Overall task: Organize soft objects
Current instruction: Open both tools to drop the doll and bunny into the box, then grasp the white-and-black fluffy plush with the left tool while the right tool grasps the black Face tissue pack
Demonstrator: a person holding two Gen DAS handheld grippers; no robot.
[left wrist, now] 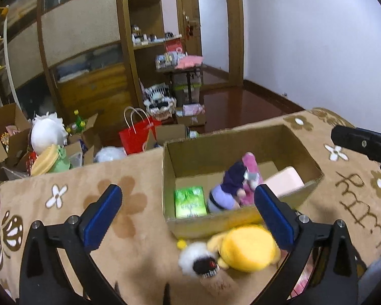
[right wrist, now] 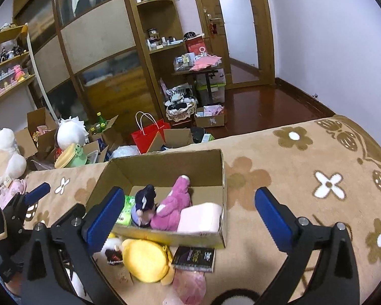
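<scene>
An open cardboard box (left wrist: 241,219) (right wrist: 223,178) stands on the flowered brown blanket. Inside lie a purple-and-dark doll (left wrist: 228,190) (right wrist: 143,207), a pink plush (right wrist: 174,209), a pale pink soft block (left wrist: 285,180) (right wrist: 203,217) and a green packet (left wrist: 190,202) (right wrist: 125,213). A yellow plush (left wrist: 249,247) (right wrist: 146,260) and a small white-and-black plush (left wrist: 198,260) (right wrist: 113,250) lie on the blanket in front of the box. My left gripper (left wrist: 188,214) is open and empty above them. My right gripper (right wrist: 188,214) is open and empty over the box's near right corner.
A dark booklet (right wrist: 194,255) and a pink crinkled item (right wrist: 190,286) lie in front of the box. Beyond the blanket's far edge stand a red paper bag (left wrist: 137,133) (right wrist: 149,133), cardboard boxes, plush toys and wooden cabinets. Bare blanket (right wrist: 304,178) lies right of the box.
</scene>
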